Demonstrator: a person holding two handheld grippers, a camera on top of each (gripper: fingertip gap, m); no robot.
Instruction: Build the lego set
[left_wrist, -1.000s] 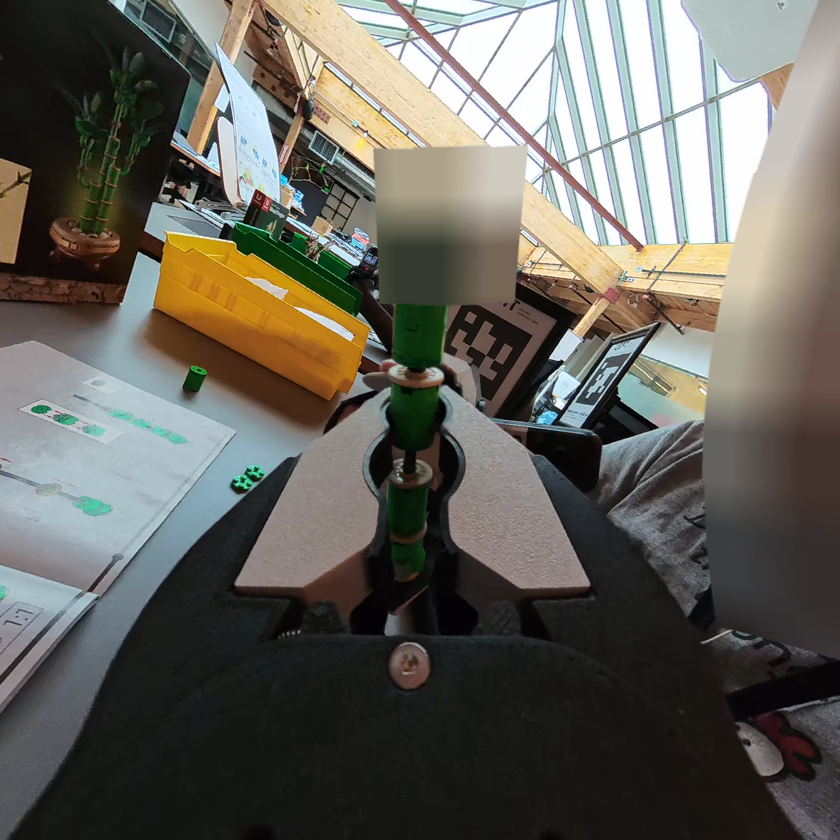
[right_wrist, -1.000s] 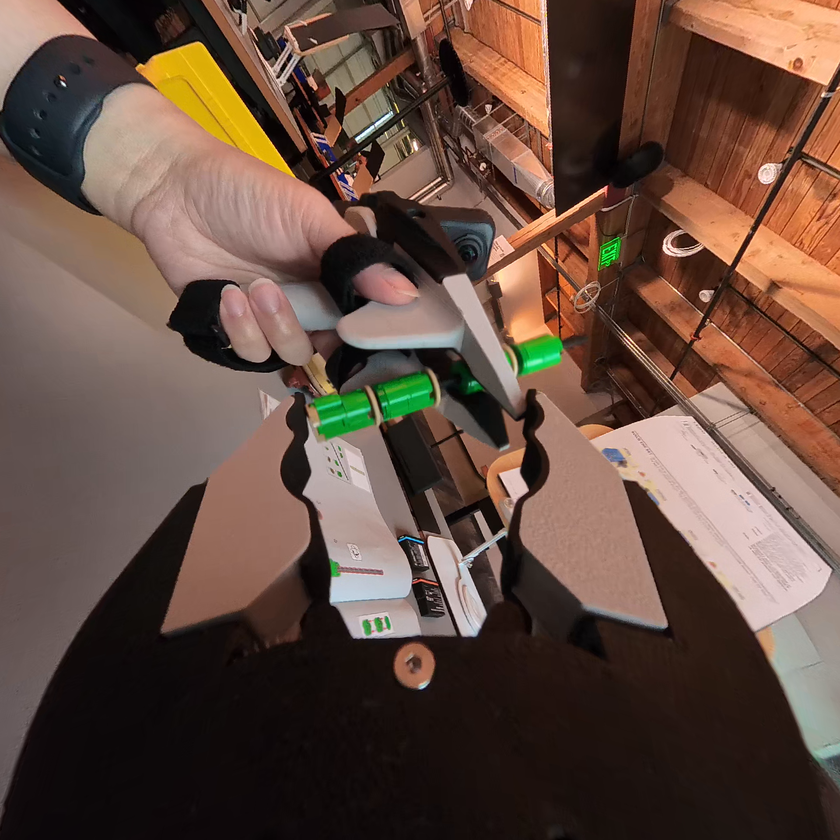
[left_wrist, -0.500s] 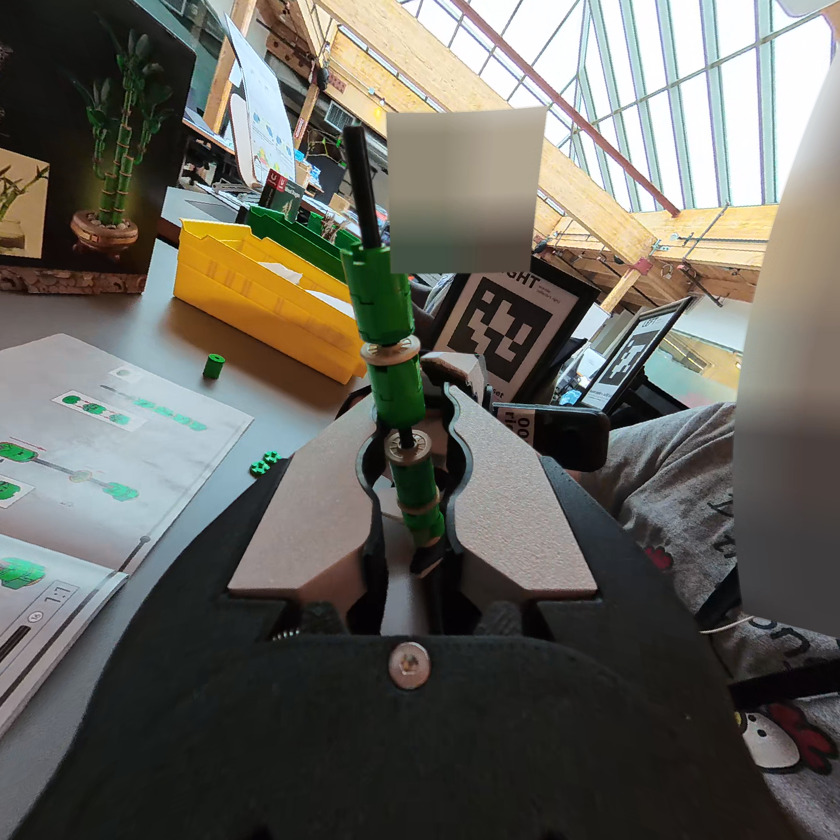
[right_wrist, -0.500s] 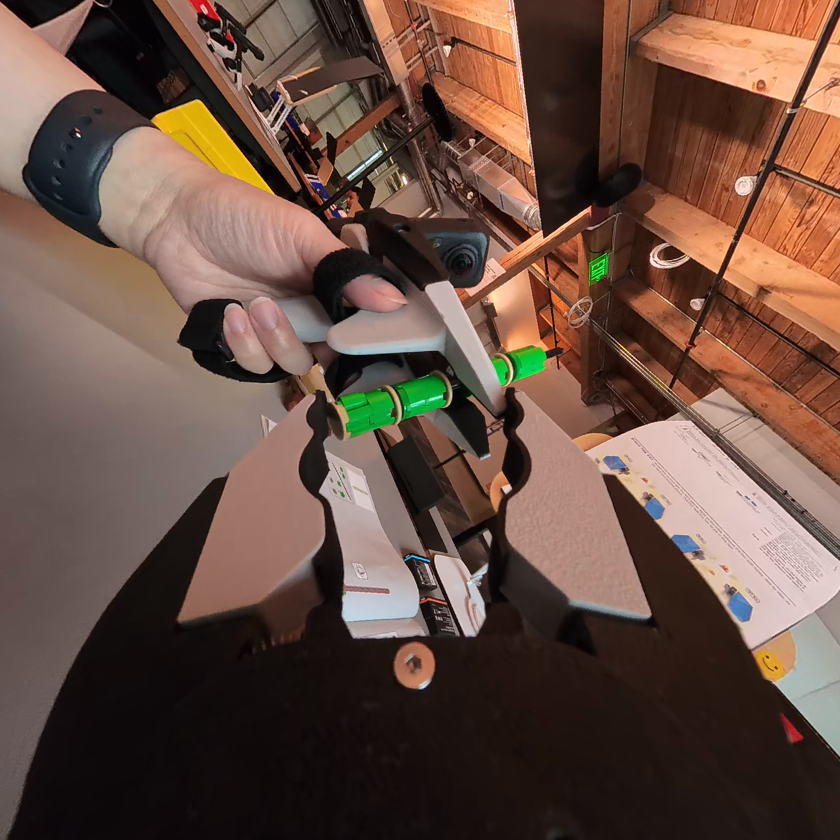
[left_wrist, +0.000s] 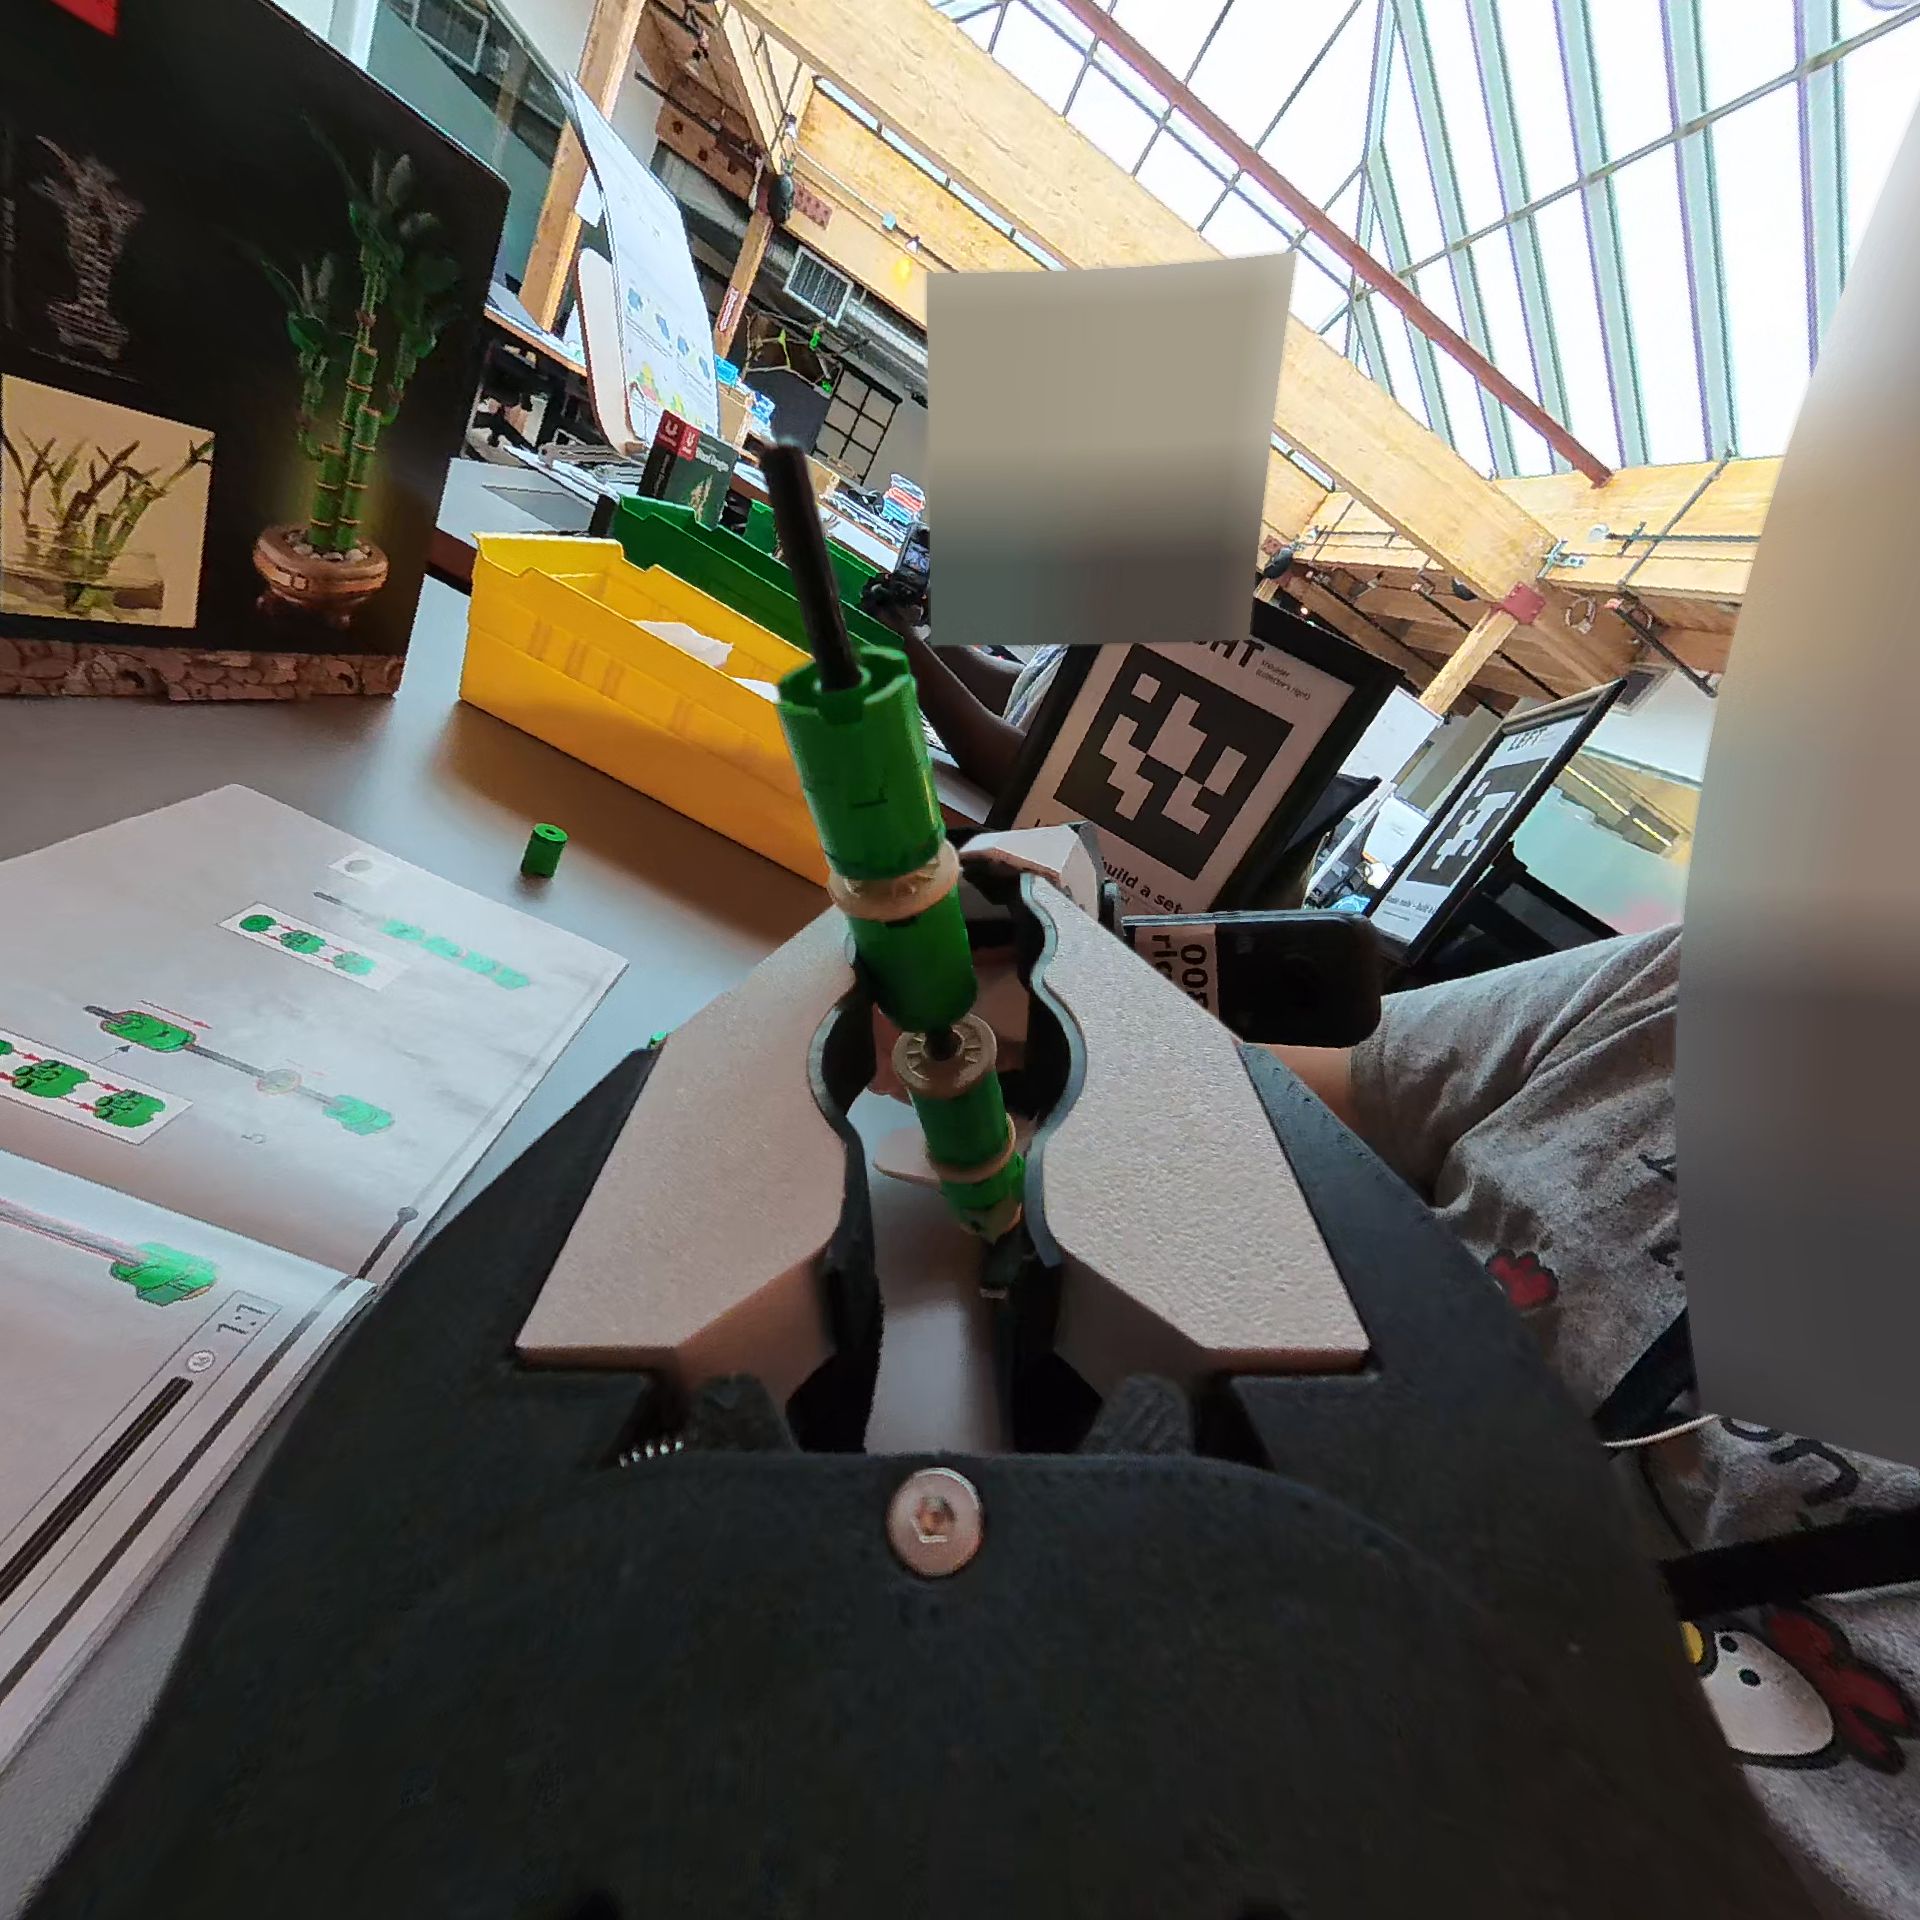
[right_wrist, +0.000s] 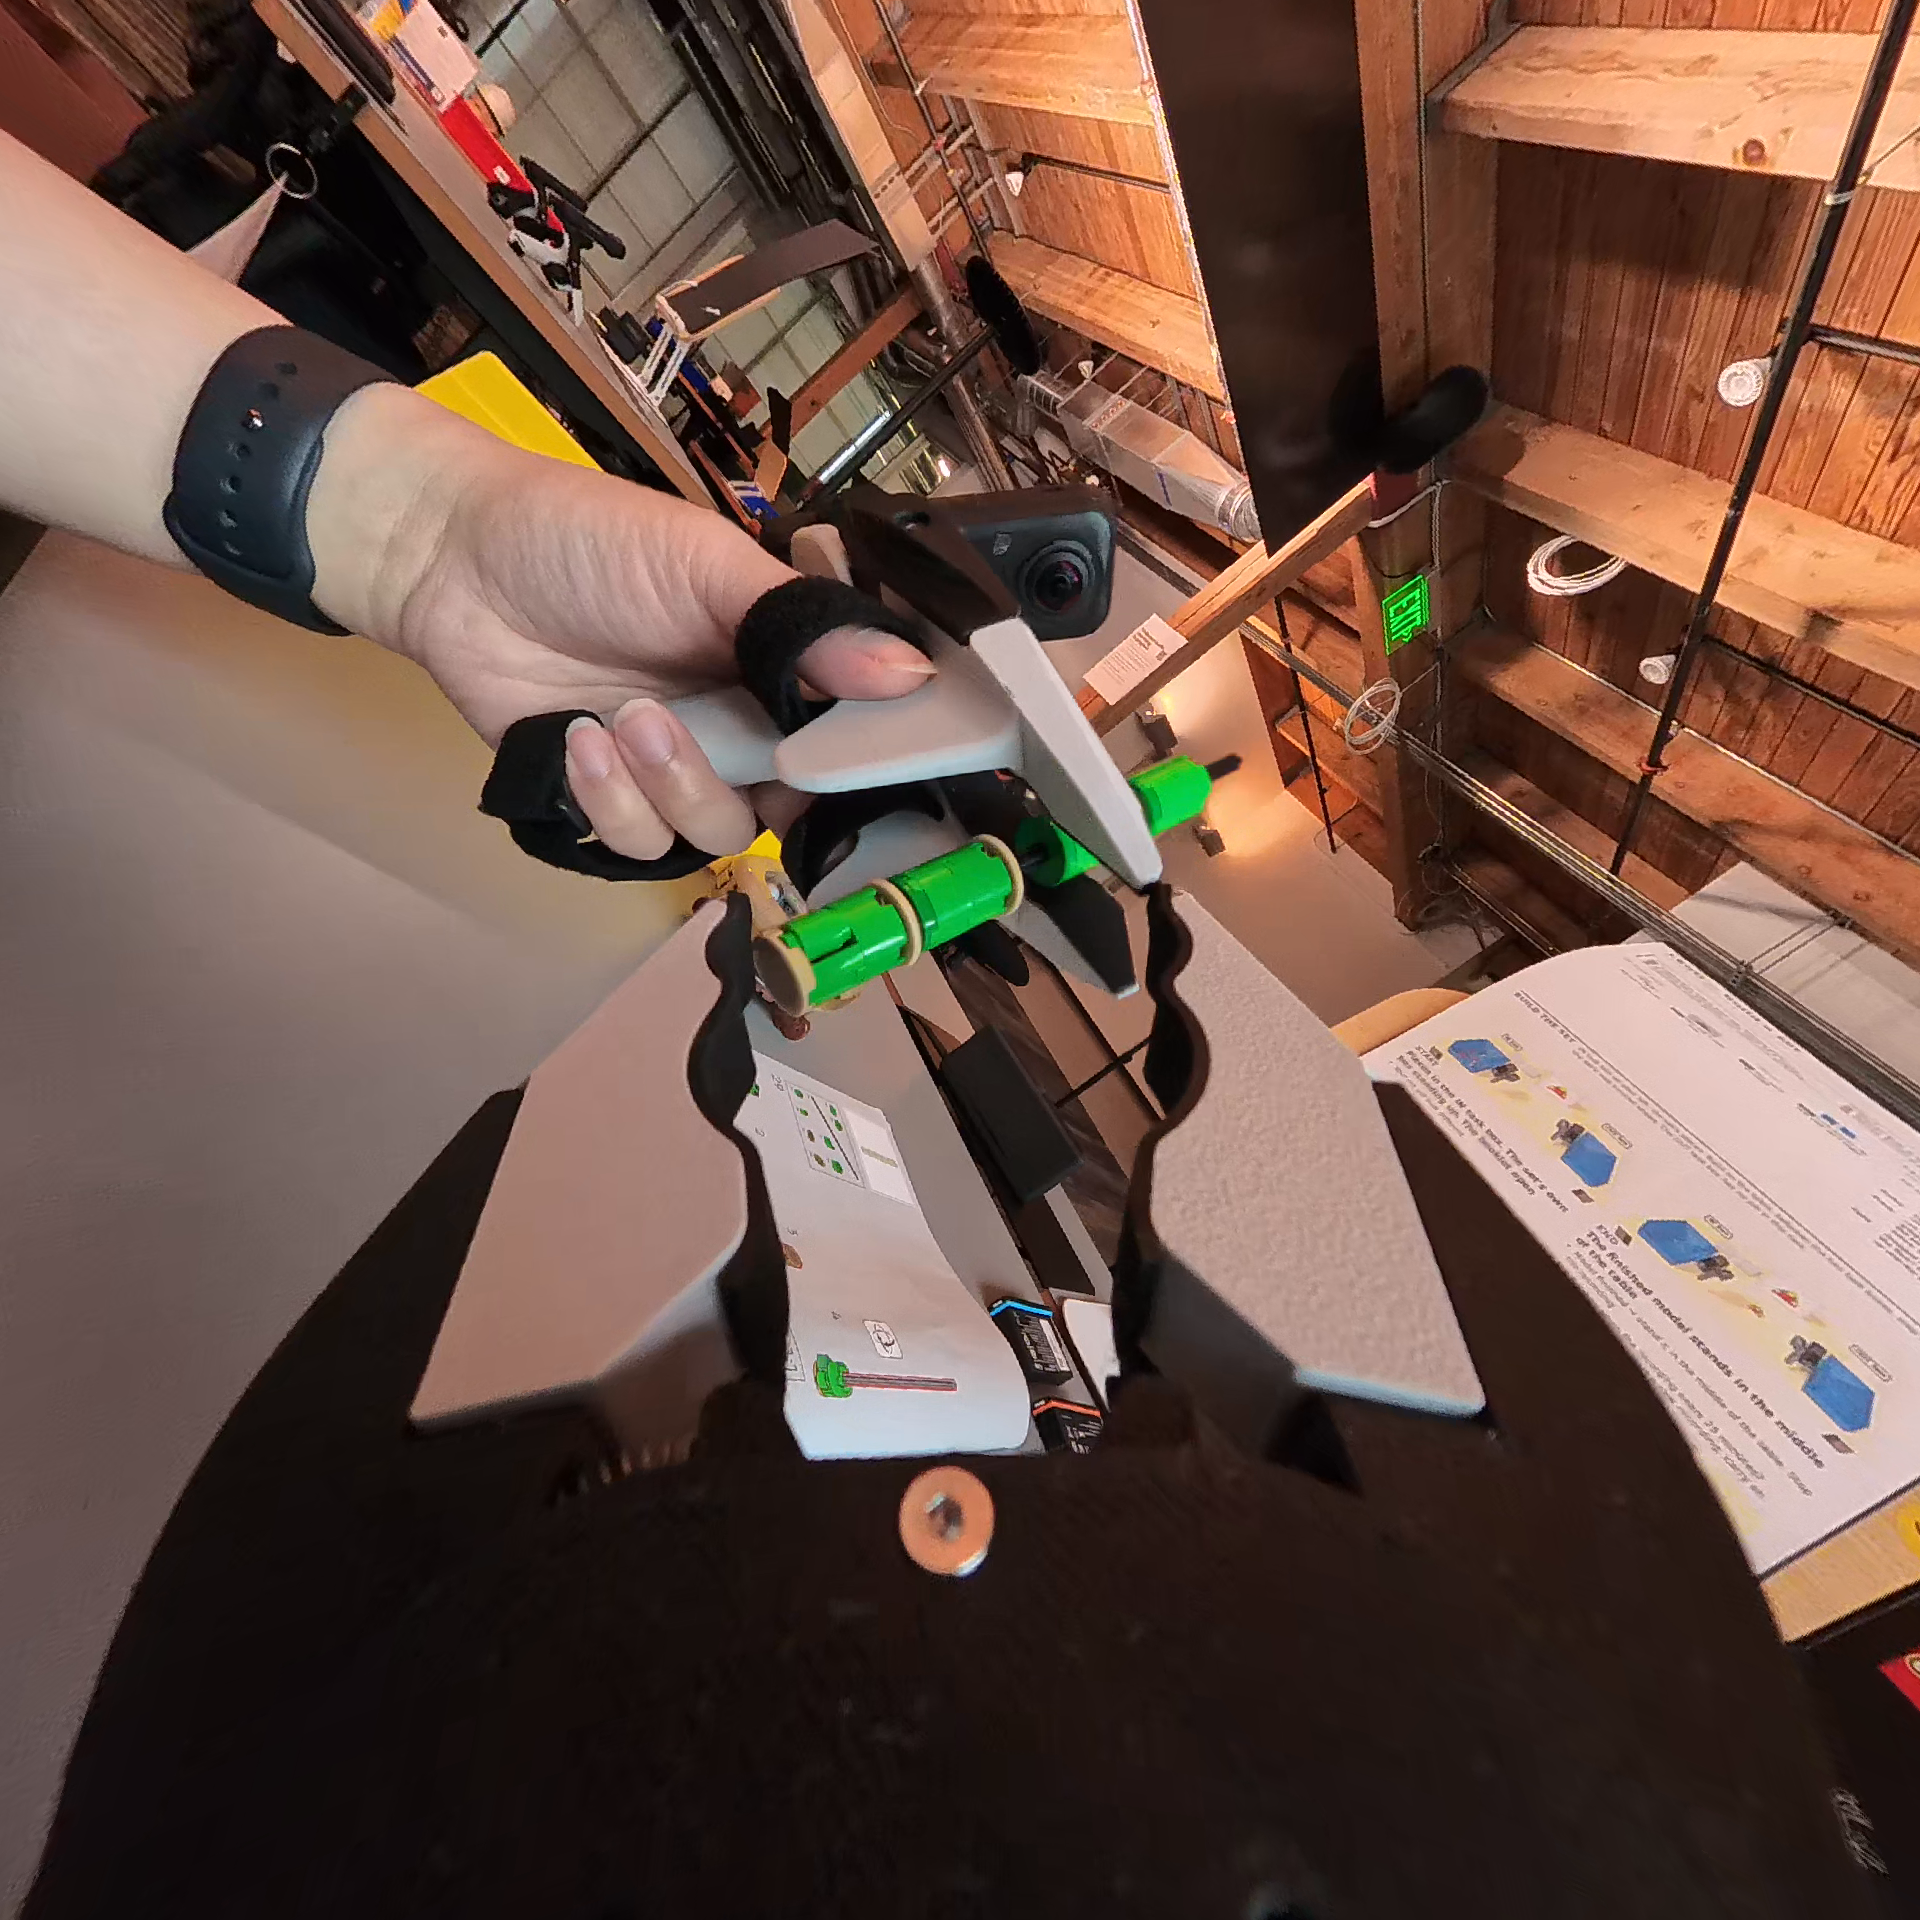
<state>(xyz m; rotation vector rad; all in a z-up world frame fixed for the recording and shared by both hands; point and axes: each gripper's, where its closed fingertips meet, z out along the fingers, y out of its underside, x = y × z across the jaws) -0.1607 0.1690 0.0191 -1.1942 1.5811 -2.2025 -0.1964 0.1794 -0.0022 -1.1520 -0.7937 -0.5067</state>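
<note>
My left gripper (left_wrist: 945, 925) is shut on a bamboo stalk (left_wrist: 883, 821): green cylinders and tan rings on a black axle. It grips the stalk's lower part, and the stalk leans up and left with bare axle (left_wrist: 805, 561) at the top. In the right wrist view the stalk (right_wrist: 904, 914) lies crosswise, held by the left gripper (right_wrist: 1039, 748) in a person's hand (right_wrist: 540, 613). My right gripper (right_wrist: 945, 925) is open, with its fingertips on either side of the stalk. The stalk's tan end (right_wrist: 779, 966) is at my right gripper's left fingertip (right_wrist: 727, 945).
An open instruction booklet (left_wrist: 260, 1018) lies on the dark table at left, with a loose green cylinder (left_wrist: 542, 850) beyond it. A yellow bin (left_wrist: 623, 675), a green bin (left_wrist: 727, 551) and the set's box (left_wrist: 208, 364) stand behind. Marker boards (left_wrist: 1174, 769) and a person's grey shirt (left_wrist: 1507, 1143) are at right.
The stalk has tilted to the left in my left gripper, so the bare axle now shows. In the right wrist view it has come down between my right fingertips, which have narrowed slightly.
</note>
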